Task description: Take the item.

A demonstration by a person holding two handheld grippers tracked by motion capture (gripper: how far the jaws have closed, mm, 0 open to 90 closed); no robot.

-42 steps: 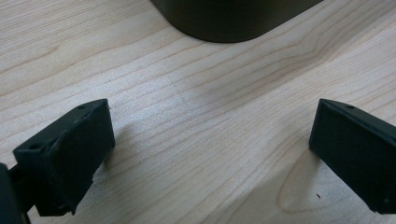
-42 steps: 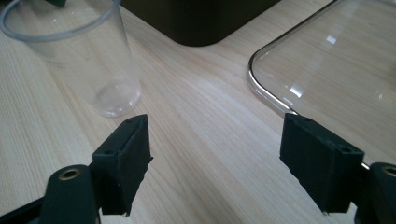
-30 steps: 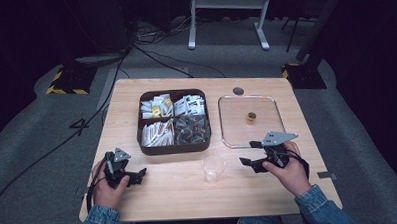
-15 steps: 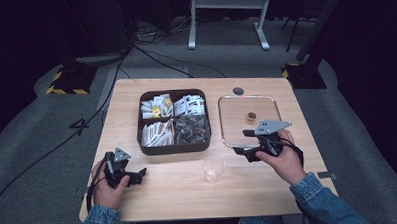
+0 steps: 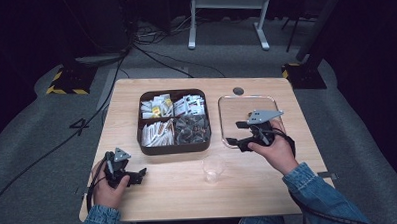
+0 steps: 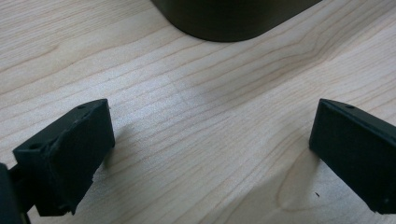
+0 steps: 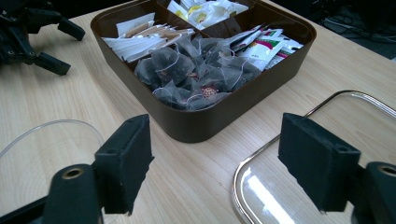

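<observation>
High view: the left gripper (image 5: 138, 174) rests on the table (image 5: 269, 189); the right gripper (image 5: 236, 133) hangs over the clear lid (image 5: 226, 103), beside the brown box (image 5: 174, 149) and near the cup (image 5: 213, 168)

Left gripper view: jaws wide apart, empty

Right gripper view: jaws wide apart, empty, facing the tea bags (image 7: 196, 70)

Worktop (image 5: 136, 94) seen from above.
A brown compartment box (image 5: 174, 121), a clear cup (image 5: 213, 168) and a glass tray (image 5: 231, 108) are set out; each tool is held open.
</observation>
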